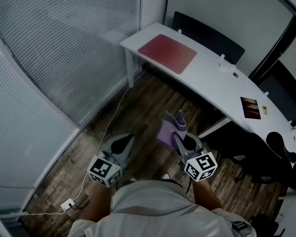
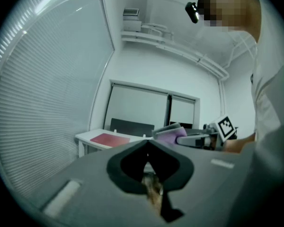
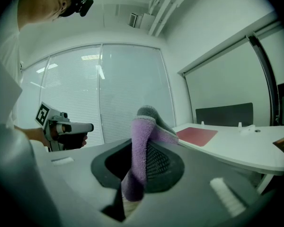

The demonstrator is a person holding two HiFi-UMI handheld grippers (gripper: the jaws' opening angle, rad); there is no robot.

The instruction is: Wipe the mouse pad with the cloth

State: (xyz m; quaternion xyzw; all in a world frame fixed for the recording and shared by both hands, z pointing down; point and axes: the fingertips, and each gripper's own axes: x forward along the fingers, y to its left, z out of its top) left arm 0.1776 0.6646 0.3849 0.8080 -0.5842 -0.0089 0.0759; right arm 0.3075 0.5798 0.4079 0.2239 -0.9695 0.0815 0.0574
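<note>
Now my right gripper [image 3: 146, 126] is clamped on the fuzzy purple-and-grey cloth [image 3: 139, 157], and my left gripper [image 2: 147, 143] is pinched together, empty, over the dark wood-plank floor [image 1: 138, 115]. Well ahead, the red rectangular mouse pad [image 1: 167, 53] lies on the curved white desk [image 1: 212, 85] beside slatted blinds [image 1: 64, 43]. Print on the small dark card [image 1: 250, 107] is unreadable.

Both forearms are held low before the torso. The left gripper [image 1: 122, 142] seems closed and empty, while the right gripper [image 1: 181, 138] clamps a purple cloth [image 1: 167, 131].

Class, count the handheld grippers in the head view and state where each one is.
2. The left gripper sits low left, shut and empty; the right gripper beside it holds the purple cloth.
</note>
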